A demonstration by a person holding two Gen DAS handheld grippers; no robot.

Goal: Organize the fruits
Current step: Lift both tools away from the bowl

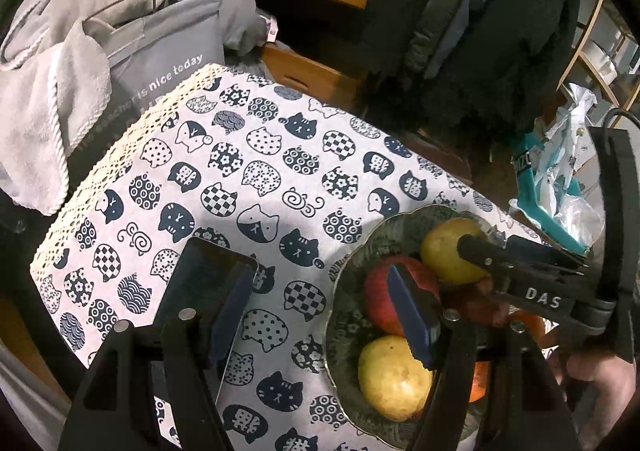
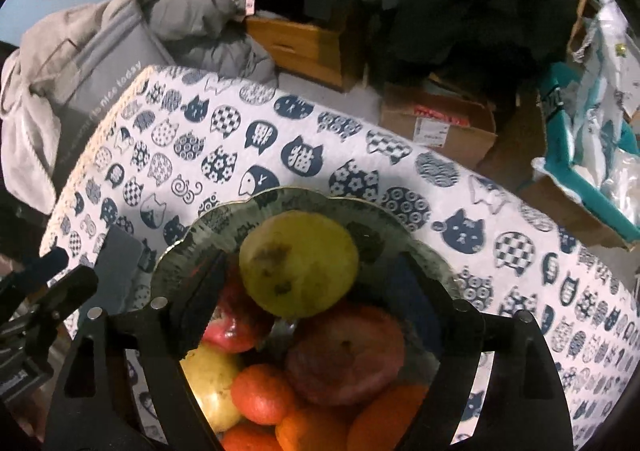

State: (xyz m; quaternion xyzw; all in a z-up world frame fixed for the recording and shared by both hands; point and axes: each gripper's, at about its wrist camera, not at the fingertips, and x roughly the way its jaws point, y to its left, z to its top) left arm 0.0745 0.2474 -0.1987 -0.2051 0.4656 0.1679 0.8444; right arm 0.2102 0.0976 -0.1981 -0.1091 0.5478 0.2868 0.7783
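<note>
A dark patterned plate (image 2: 280, 193) with a scalloped rim stands on the cat-print tablecloth (image 2: 360, 155) and holds a pile of fruit. A yellow fruit (image 2: 300, 263) lies on top, above red apples (image 2: 344, 355), tangerines (image 2: 260, 391) and a second yellow fruit (image 2: 208, 383). My right gripper (image 2: 310, 263) points down over the plate, open, with the top yellow fruit between its fingers and a gap on the right side. My left gripper (image 1: 320, 271) is open with nothing in it, straddling the plate's left rim (image 1: 340, 291); its right finger (image 1: 412, 315) hangs over a red apple (image 1: 380, 299).
A grey bag (image 1: 160, 59) draped with towels stands past the table's left edge. Behind the table are wooden drawers (image 2: 304, 43), a cardboard box (image 2: 440, 123) and hanging dark coats (image 1: 480, 31). A teal plastic bag (image 2: 592, 155) lies to the right. A person's hand (image 1: 600, 379) holds the right gripper.
</note>
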